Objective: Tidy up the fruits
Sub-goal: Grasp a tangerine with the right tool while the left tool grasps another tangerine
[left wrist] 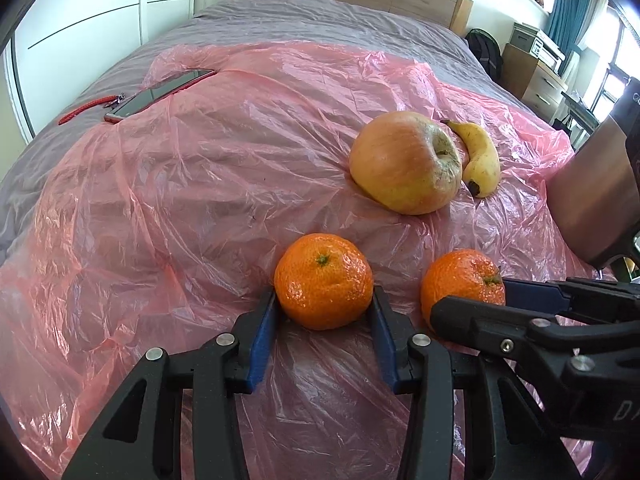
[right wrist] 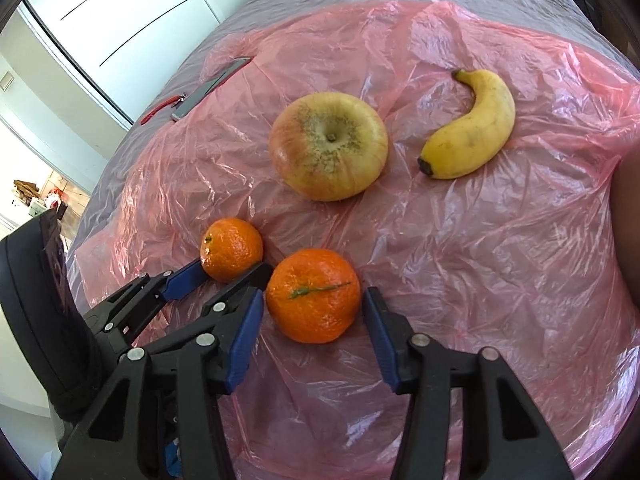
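Two tangerines (left wrist: 323,280) (left wrist: 462,280), apple (left wrist: 404,162), banana (left wrist: 482,156), pink plastic sheet (left wrist: 180,200)

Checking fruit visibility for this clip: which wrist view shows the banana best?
The right wrist view: the banana lies fully exposed on the pink plastic sheet, clear of the apple. In the left wrist view the apple hides part of the banana.

2 tangerines (right wrist: 313,295) (right wrist: 231,249), 1 apple (right wrist: 328,146), 1 banana (right wrist: 470,128), prob. 1 phone (left wrist: 158,95).
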A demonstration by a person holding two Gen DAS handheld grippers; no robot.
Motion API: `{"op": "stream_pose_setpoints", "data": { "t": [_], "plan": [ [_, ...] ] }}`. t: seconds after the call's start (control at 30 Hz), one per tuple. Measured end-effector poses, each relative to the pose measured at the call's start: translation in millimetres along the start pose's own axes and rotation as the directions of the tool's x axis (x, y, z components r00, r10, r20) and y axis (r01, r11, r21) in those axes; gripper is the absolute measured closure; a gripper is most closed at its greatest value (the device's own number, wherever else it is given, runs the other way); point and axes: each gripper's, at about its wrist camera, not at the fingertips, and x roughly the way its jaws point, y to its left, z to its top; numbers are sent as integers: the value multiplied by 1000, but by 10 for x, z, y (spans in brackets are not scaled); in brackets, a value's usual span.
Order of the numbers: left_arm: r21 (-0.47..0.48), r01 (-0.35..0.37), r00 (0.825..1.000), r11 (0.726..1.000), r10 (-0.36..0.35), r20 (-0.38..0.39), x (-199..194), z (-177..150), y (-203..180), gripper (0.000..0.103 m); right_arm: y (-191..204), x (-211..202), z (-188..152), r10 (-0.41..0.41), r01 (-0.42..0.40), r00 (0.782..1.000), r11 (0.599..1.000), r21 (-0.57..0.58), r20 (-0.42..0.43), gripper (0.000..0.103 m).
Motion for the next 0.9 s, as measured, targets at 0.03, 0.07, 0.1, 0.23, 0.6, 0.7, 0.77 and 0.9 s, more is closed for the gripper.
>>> {"op": "stream_pose_setpoints", "data": {
  "t": [0.03, 0.07, 0.1, 0.23, 0.6, 0.7, 0.77, 0.9],
  "plan": [
    [2, -2, 1000, 1000, 2, 2, 1, -2, -4, 64, -3, 17, 4, 0, 0, 1000, 1000, 8, -1, 55],
    [3, -3, 1000, 1000, 3, 3, 2, -5, -9, 64, -3, 40, 8, 0, 0, 1000, 1000, 16, -2, 55],
    [4, -4, 1000, 1000, 4, 3, 4, -11, -9, 64, -2, 59, 10, -1, 1, 1000, 1000, 21, -2, 55],
    [8, -7, 1000, 1000, 7, 5, 12, -19, -14, 64, 8, 99, 18, -10, 10, 1000, 1000, 27, -1, 57],
    [-5, 5, 1000, 1000, -5, 14, 0, -16, 5, 64, 29, 103, 6, -1, -1, 999, 999, 46, 38, 66],
    [-24, 17, 1000, 1000, -17, 18, -18, -14, 31, 64, 32, 30, -17, 10, -13, 998, 999, 38, 62, 67],
    [-26, 16, 1000, 1000, -16, 21, -25, -12, 29, 64, 29, -11, -37, 13, -16, 997, 999, 33, 72, 67],
    [-23, 9, 1000, 1000, -8, 26, -44, -13, 11, 65, 6, -107, -108, 20, -23, 996, 999, 32, 89, 67]
  ]
}}
